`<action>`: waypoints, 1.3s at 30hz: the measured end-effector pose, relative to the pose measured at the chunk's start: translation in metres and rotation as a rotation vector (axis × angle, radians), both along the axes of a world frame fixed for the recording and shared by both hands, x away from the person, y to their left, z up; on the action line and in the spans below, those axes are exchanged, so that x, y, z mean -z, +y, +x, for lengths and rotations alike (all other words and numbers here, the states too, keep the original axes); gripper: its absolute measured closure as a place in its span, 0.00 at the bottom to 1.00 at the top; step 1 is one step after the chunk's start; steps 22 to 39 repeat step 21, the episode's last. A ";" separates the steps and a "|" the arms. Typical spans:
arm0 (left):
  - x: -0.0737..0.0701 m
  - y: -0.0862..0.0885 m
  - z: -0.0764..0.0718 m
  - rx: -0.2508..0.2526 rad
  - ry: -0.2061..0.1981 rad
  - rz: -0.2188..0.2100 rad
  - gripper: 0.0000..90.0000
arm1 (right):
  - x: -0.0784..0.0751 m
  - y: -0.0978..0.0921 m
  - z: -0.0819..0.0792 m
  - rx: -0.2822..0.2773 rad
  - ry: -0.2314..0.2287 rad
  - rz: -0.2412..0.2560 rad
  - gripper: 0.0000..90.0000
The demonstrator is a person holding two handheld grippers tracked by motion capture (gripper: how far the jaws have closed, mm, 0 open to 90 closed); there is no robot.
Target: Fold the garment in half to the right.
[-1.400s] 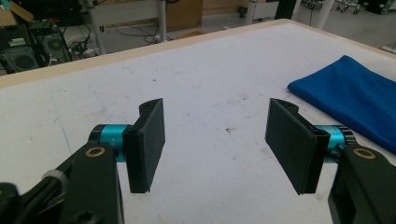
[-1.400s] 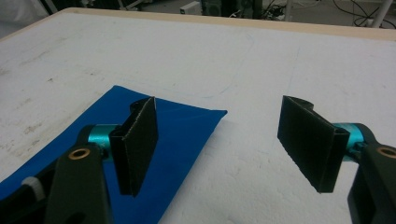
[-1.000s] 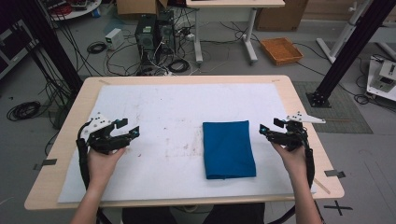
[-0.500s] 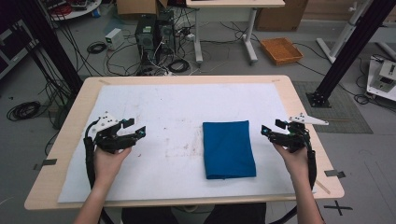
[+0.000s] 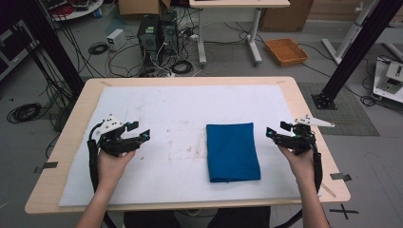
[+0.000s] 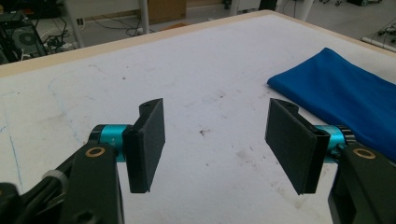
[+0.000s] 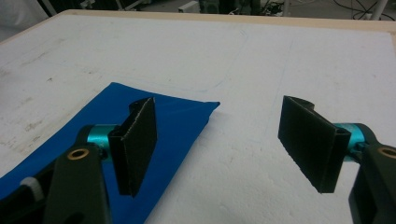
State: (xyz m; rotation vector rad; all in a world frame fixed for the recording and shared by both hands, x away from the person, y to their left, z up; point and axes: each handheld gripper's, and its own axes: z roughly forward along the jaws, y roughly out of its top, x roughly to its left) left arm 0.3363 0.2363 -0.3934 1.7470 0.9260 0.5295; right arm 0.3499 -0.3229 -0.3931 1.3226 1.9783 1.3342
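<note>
A folded blue cloth point(image 5: 232, 151) lies flat on the white mat, right of centre. My left gripper point(image 5: 141, 131) hovers over the mat's left part, well apart from the cloth, open with nothing between its jaws. In the left gripper view the left gripper point(image 6: 217, 140) stands wide and the blue cloth point(image 6: 345, 100) lies to the right beyond it. My right gripper point(image 5: 275, 131) is just off the cloth's right edge, open and empty. In the right gripper view the right gripper point(image 7: 229, 142) has the blue cloth point(image 7: 173, 123) under and behind its left jaw.
The white mat point(image 5: 180, 109) covers most of a wooden table point(image 5: 76, 114). Faint stains mark the mat near the middle. Beyond the table's far edge the floor holds computer towers point(image 5: 157, 31), cables and an orange tray point(image 5: 286, 51).
My left gripper has moved right, toward the centre of the mat. The right gripper has shifted only slightly. The cloth has not moved.
</note>
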 end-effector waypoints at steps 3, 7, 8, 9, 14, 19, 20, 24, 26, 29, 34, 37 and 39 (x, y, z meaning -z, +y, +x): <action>0.000 -0.001 0.000 0.003 -0.001 -0.002 0.42 | 0.001 -0.001 0.000 0.007 0.002 0.001 0.31; -0.001 0.001 0.000 -0.003 -0.001 -0.003 0.42 | 0.002 -0.001 0.001 0.005 0.007 0.000 0.31; -0.001 0.001 0.000 -0.003 -0.001 -0.003 0.42 | 0.002 -0.001 0.001 0.005 0.007 0.000 0.31; -0.001 0.001 0.000 -0.006 0.001 -0.009 0.42 | 0.003 -0.001 0.001 0.003 0.009 -0.002 0.31; -0.002 0.005 0.000 -0.011 -0.002 -0.003 0.42 | 0.005 -0.001 0.002 0.003 0.013 0.003 0.31; 0.000 0.007 0.001 -0.018 0.007 0.001 0.42 | 0.007 -0.001 0.003 0.004 0.020 0.004 0.31; 0.000 0.007 0.001 -0.018 0.007 0.001 0.42 | 0.007 -0.001 0.003 0.004 0.020 0.004 0.31; 0.000 0.007 0.001 -0.018 0.007 -0.002 0.42 | 0.007 -0.001 0.003 0.001 0.018 0.007 0.31; 0.000 0.007 0.001 -0.018 0.007 -0.002 0.42 | 0.007 -0.001 0.003 0.001 0.018 0.007 0.31; 0.000 0.007 0.001 -0.018 0.007 -0.002 0.42 | 0.007 -0.001 0.003 0.001 0.018 0.007 0.31; 0.000 0.007 0.001 -0.018 0.007 -0.002 0.42 | 0.007 -0.001 0.003 0.001 0.018 0.007 0.31; 0.000 0.007 0.001 -0.018 0.007 -0.002 0.42 | 0.007 -0.001 0.003 0.001 0.018 0.007 0.31; 0.000 0.007 0.001 -0.018 0.007 -0.002 0.42 | 0.007 -0.001 0.003 0.001 0.018 0.007 0.31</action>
